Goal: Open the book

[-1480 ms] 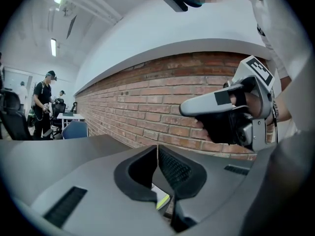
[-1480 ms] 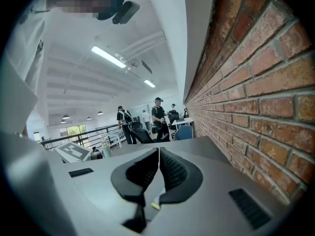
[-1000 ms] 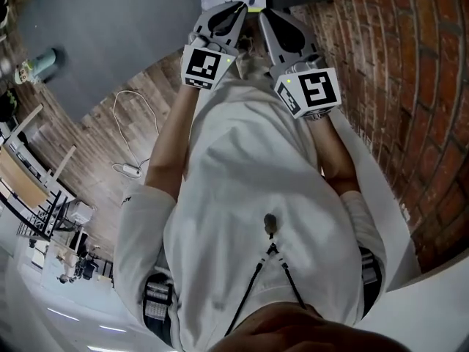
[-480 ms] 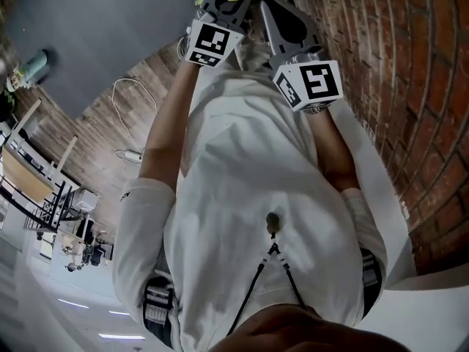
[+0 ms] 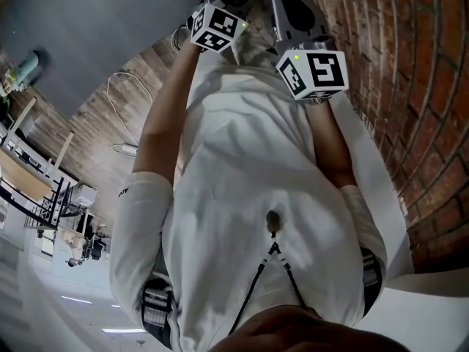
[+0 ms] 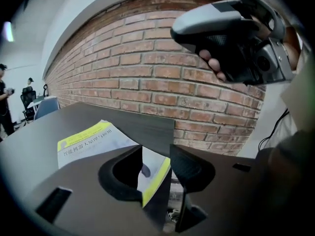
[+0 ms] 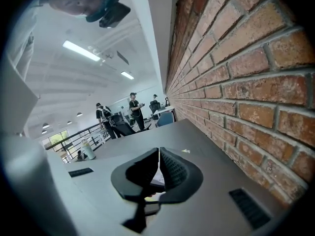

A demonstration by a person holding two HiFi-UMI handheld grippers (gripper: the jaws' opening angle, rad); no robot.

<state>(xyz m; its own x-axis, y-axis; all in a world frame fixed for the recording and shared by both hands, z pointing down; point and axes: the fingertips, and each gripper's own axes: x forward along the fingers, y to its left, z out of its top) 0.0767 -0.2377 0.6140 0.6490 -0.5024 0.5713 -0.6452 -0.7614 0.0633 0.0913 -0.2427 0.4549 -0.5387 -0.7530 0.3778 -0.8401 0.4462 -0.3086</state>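
1. Firstly, the left gripper (image 6: 156, 152), dark grey plastic with two scooped jaws. The jaws were spread wide, having just been opening, and pinched nothing. The near corner of the book showed through the gap, with neither pad pressing on it.
2. Right gripper (image 7: 159, 157), same make. The jaws were pressed together, with only a hairline slit between the ribbed pads and nothing made out in the grip. In the left gripper view it hung higher up at the right, a hand's fingers (image 6: 212, 63) curled under its body.
3. Marker cubes, white with black squares, one per gripper: left (image 5: 218, 26), right (image 5: 314, 72). In the head view both were held out ahead of the person's white shirt (image 5: 249, 174).
4. Thin paperback book (image 6: 86, 140), pale blue-white cover with yellow bands along two edges. It lay flat and shut, cover up, on the table, directly ahead of the left gripper.
5. Dark grey flat-topped table (image 6: 142, 124), bearing the book and set beside the wall.
6. Red brick wall (image 6: 147, 77), running behind the table and along the right gripper's right side.
7. Pale bottle (image 7: 88, 150), farther off to the left in the right gripper view.
8. Standing people (image 7: 133, 108), farthest back, near office chairs.
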